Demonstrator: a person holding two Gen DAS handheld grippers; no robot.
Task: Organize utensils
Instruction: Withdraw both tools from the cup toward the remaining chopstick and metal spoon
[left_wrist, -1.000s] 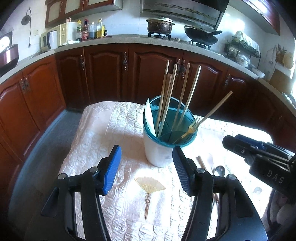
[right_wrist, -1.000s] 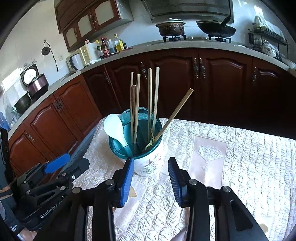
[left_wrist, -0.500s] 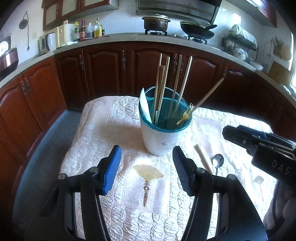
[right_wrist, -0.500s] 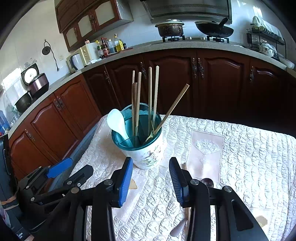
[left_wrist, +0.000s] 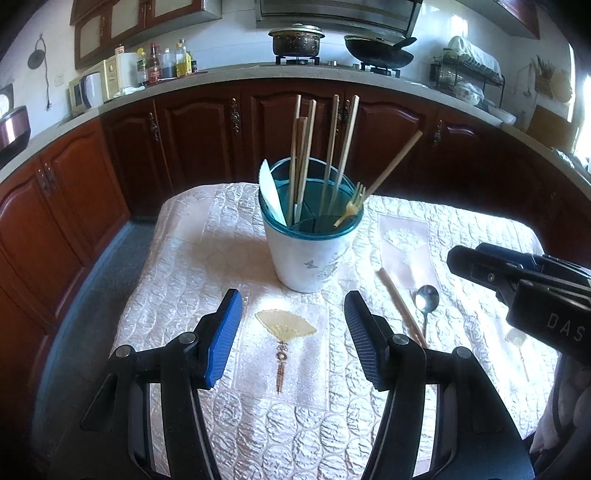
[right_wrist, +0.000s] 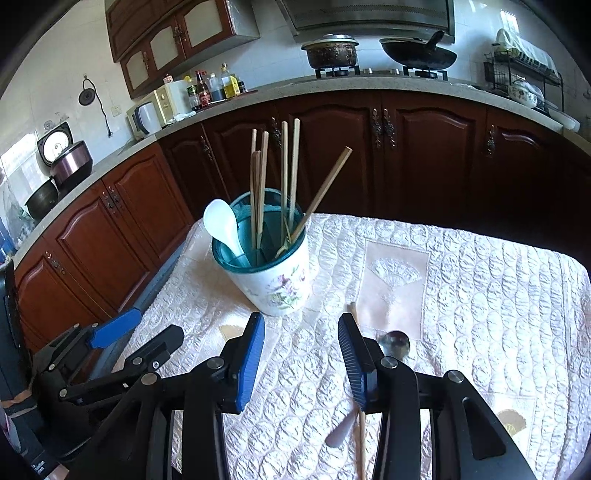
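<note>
A white utensil holder (left_wrist: 308, 254) (right_wrist: 275, 280) with a teal insert stands on the quilted table. It holds several chopsticks (left_wrist: 332, 147) (right_wrist: 286, 173), a white spoon (left_wrist: 271, 195) (right_wrist: 223, 227) and a yellow fork (left_wrist: 354, 205). On the cloth right of the holder lie a loose chopstick (left_wrist: 399, 306) (right_wrist: 361, 446) and a metal spoon (left_wrist: 426, 299) (right_wrist: 395, 341). My left gripper (left_wrist: 293, 332) hangs open and empty, short of the holder. Nothing sits between the fingers of my open right gripper (right_wrist: 301, 354), which hovers just left of the metal spoon.
The table's cream quilted cloth (left_wrist: 207, 258) ends at a left edge over grey floor (left_wrist: 92, 280). Dark wood cabinets (left_wrist: 207, 140) and a counter with a pot (left_wrist: 295, 40) and wok (left_wrist: 378, 51) wrap around behind. A small pale utensil (left_wrist: 517, 339) lies at the right.
Both grippers have drawn back from the holder, which now looks smaller and farther. The loose chopstick and metal spoon have come into view on the cloth.
</note>
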